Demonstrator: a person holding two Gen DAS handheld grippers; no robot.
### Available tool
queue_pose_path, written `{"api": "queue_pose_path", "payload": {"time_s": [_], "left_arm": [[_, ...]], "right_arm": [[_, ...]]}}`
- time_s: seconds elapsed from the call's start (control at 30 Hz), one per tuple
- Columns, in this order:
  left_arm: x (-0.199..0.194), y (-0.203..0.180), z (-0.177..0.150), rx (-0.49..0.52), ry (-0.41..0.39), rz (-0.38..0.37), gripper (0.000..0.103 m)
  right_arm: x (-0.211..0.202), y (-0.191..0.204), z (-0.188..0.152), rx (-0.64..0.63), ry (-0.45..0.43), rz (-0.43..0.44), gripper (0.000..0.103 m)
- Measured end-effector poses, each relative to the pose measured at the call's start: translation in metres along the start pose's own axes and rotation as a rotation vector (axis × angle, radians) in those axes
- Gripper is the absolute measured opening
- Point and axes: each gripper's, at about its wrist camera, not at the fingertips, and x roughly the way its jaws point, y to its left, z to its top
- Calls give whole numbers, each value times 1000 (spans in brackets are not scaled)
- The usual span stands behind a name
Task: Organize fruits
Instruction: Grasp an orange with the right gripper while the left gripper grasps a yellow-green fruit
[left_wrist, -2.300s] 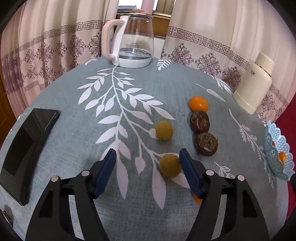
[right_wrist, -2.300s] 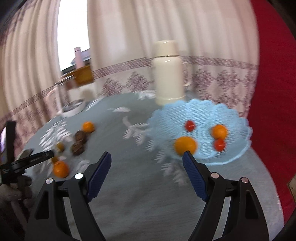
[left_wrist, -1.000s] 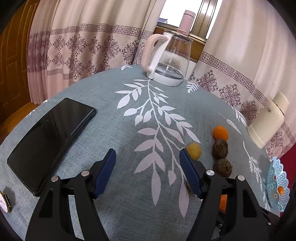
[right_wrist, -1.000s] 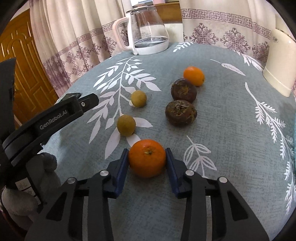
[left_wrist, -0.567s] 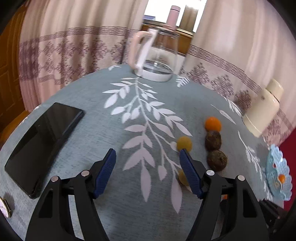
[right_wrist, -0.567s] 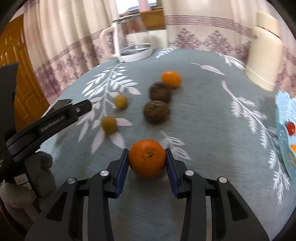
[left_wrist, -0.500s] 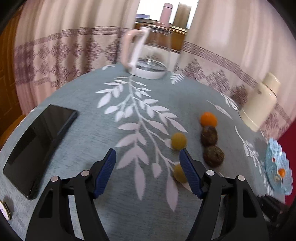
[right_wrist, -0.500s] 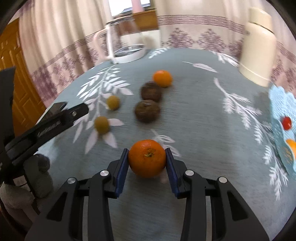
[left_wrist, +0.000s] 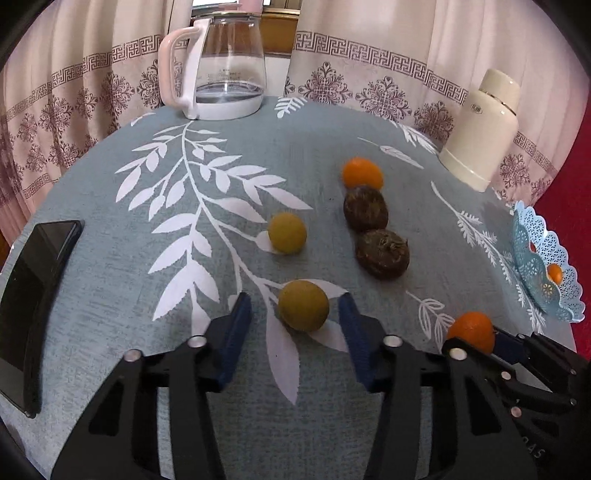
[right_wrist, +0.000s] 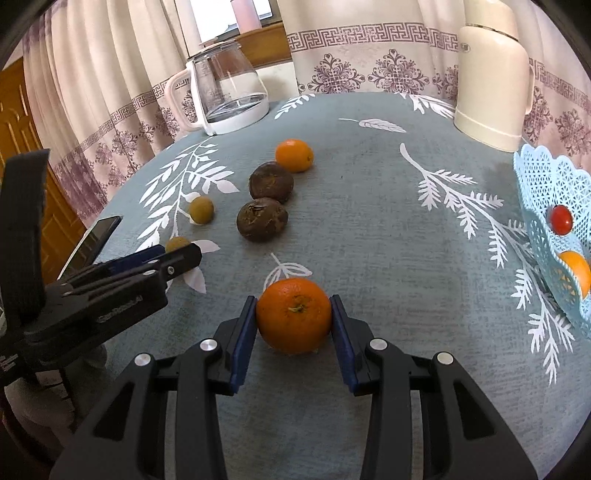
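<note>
The right gripper (right_wrist: 293, 321) clamps a round orange tangerine (right_wrist: 293, 315); the left gripper (left_wrist: 295, 314) stands spread around a yellow-green round fruit (left_wrist: 303, 305) left of it.

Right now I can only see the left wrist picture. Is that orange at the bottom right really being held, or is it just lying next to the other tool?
Observer: It is held. The right wrist view shows both blue pads of the right gripper pressed against the sides of the orange.
Visitor: And the blue basket? I only see its edge.
Observer: From the right wrist view, a small red tomato and another orange fruit lie inside the basket.
</note>
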Motion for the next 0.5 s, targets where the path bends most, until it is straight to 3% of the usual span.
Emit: {"api": "queue_pose_path", "payload": {"time_s": [0.2, 0.5], "left_arm": [[0, -1, -1, 8, -2, -13, 28], [-9, -4, -2, 22, -48, -28, 28]], "right_arm": [[0, 1, -1, -4, -5, 4, 39], [-1, -4, -1, 18, -13, 10, 39]]}}
